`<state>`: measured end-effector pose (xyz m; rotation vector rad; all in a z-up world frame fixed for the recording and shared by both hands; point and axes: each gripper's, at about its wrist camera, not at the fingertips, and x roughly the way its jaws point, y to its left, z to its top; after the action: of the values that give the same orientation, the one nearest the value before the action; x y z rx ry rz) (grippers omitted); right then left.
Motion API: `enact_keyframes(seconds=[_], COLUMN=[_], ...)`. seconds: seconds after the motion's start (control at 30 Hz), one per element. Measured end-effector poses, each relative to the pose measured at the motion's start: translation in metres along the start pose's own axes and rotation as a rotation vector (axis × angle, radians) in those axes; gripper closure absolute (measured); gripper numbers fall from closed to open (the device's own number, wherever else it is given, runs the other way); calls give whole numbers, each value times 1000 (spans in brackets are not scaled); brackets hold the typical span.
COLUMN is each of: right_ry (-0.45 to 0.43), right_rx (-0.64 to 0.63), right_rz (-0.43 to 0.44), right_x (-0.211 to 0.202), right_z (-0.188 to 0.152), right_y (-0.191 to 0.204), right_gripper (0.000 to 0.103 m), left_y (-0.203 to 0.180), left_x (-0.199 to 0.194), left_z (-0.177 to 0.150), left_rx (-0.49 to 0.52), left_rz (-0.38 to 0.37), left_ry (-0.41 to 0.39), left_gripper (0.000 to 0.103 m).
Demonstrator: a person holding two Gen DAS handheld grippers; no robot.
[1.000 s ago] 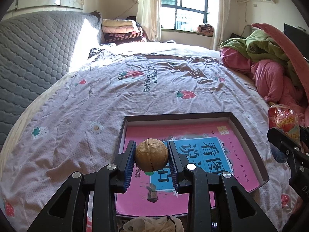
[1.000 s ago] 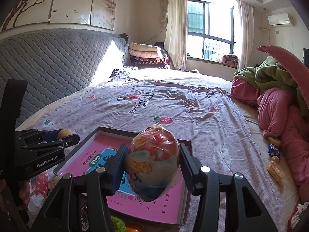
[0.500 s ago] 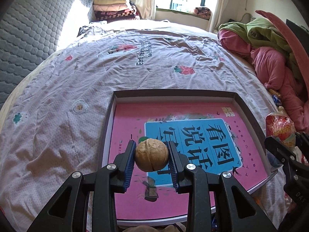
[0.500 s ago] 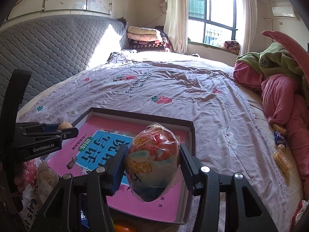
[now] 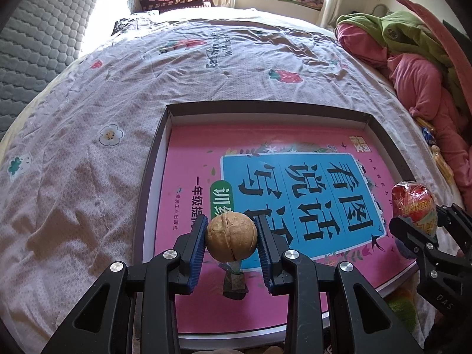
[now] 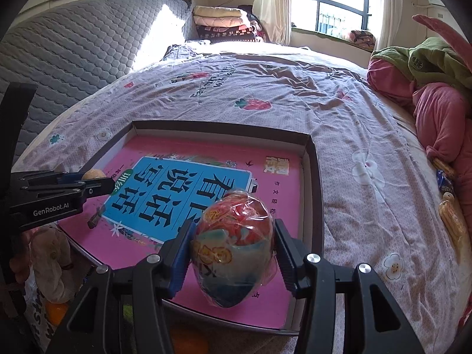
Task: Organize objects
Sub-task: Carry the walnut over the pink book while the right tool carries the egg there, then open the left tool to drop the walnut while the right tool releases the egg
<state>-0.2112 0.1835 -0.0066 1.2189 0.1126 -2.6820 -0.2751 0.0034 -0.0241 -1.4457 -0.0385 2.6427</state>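
Observation:
My left gripper (image 5: 231,237) is shut on a brown walnut (image 5: 231,236) and holds it above the near left part of a shallow dark-rimmed box (image 5: 153,159) with a pink and blue book cover inside, lying on the bed. My right gripper (image 6: 233,249) is shut on a plastic-wrapped red and blue snack (image 6: 233,247), above the box's (image 6: 312,159) near right part. The right gripper with the snack (image 5: 414,203) shows at the right edge of the left wrist view. The left gripper with the walnut (image 6: 93,174) shows at the left of the right wrist view.
The bed has a lilac printed sheet (image 5: 88,162). Pink and green bedding (image 5: 419,67) is piled at the right. Small wrapped snacks (image 6: 448,194) lie beside it. A bag with orange and green items (image 6: 56,309) sits below the box's near edge. A grey headboard (image 6: 73,50) stands at the left.
Both grippers have moved forward over the box and tilted down, each still holding its object. The box now fills more of both views.

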Motion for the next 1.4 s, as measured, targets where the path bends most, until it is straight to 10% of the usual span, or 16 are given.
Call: enact_keyframes(seconds=[0.67, 1.4], right_ry=[56, 27], right_rx=[3, 15], right_rz=[-31, -53], right_x=[8, -6], right_z=[-4, -4], right_y=[0, -5], right_gripper=[50, 39], left_y=[-1, 7], left_x=[5, -31], left_z=[-7, -8], left_rx=[19, -23], left_rz=[8, 8], left_ry=[49, 0], left_gripper=[69, 46])
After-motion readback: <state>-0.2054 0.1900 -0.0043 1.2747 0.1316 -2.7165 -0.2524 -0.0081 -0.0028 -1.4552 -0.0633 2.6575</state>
